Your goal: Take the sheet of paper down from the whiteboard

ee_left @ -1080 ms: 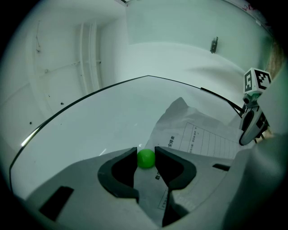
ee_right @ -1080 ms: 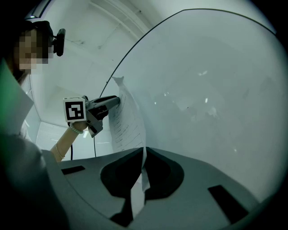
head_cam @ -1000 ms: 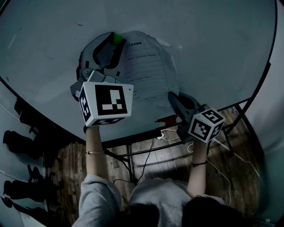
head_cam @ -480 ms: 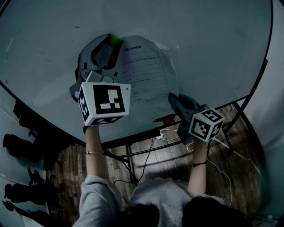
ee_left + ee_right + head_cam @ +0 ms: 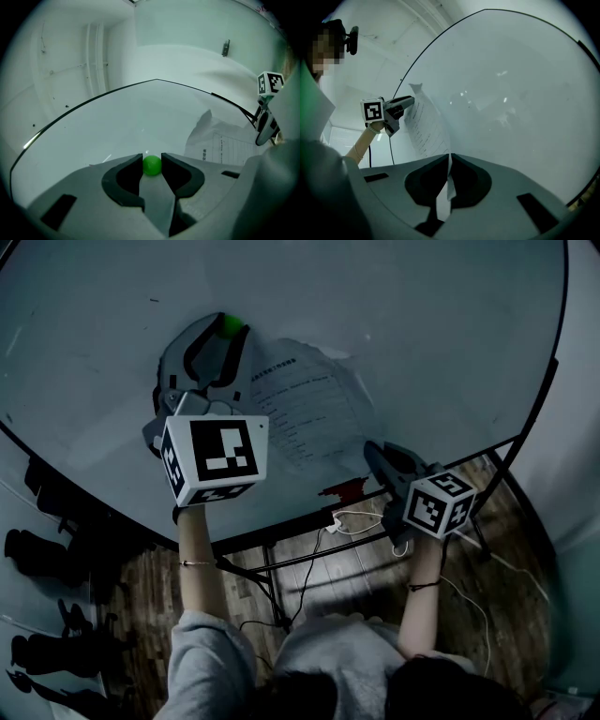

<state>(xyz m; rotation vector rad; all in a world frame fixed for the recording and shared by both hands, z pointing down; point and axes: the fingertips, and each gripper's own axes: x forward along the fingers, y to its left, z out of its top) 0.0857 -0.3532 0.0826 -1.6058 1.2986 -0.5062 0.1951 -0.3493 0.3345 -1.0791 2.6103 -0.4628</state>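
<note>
Paper (image 5: 305, 395) hangs on the whiteboard (image 5: 422, 324), print facing out, its top edge crumpled. My left claw (image 5: 225, 332) reaches up to the sheet's top left corner. Its jaws are clamped on a green magnet (image 5: 151, 166), which fills the gap between the tips. I cannot tell whether the magnet touches the board.

My right claw (image 5: 449, 157) is lower, at the sheet's bottom right corner. Its jaws are together on the paper, and a thin strip of the sheet runs edge-on between the pads. From there the sheet stretches up toward the left claw.

Both my forearms are raised toward the board, the left one higher and further left, the right one low near the board's bottom edge. The left cube (image 5: 211, 457) sits just below the left claw, one marker face turned toward me. The right cube (image 5: 438, 504) is tilted, showing a corner and three faces. Grey sleeves (image 5: 211, 657) are bunched at my elbows. Under the board, cables (image 5: 352, 521) trail over a wooden floor (image 5: 366, 582).
</note>
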